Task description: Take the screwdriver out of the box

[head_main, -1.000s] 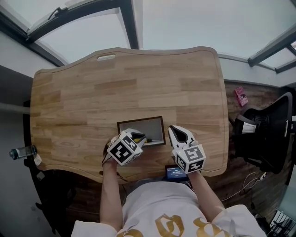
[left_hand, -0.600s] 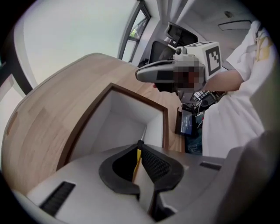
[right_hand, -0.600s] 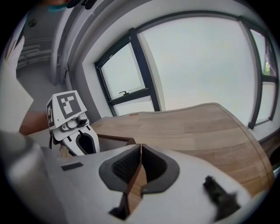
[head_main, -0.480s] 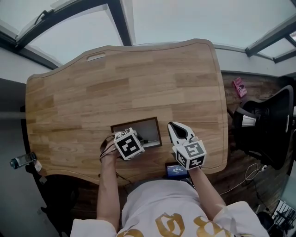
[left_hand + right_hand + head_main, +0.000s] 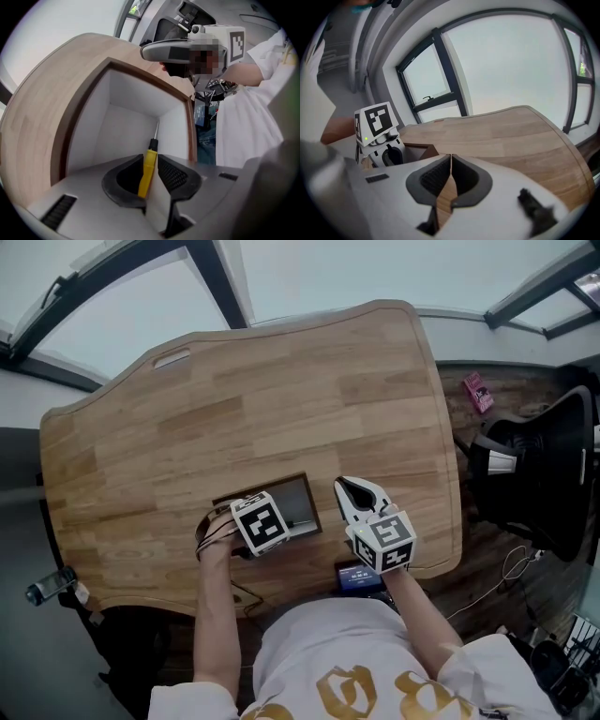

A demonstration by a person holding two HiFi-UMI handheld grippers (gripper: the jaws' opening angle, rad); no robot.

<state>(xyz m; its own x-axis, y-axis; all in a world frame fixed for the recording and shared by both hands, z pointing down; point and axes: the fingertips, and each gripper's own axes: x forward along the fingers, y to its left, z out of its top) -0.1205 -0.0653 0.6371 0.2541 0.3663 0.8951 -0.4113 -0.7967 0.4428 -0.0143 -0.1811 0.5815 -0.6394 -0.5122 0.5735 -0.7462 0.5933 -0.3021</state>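
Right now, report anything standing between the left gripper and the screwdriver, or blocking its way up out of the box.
Nothing visible does. The left gripper is inside the box; its fingers have just been opening, with the screwdriver's handle between them. The box has no lid, and the right gripper sits beside it.

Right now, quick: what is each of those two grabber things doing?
Left gripper: jaws open, having just been opening, with the yellow screwdriver between them, inside the box.
Right gripper: jaws shut, holding nothing.
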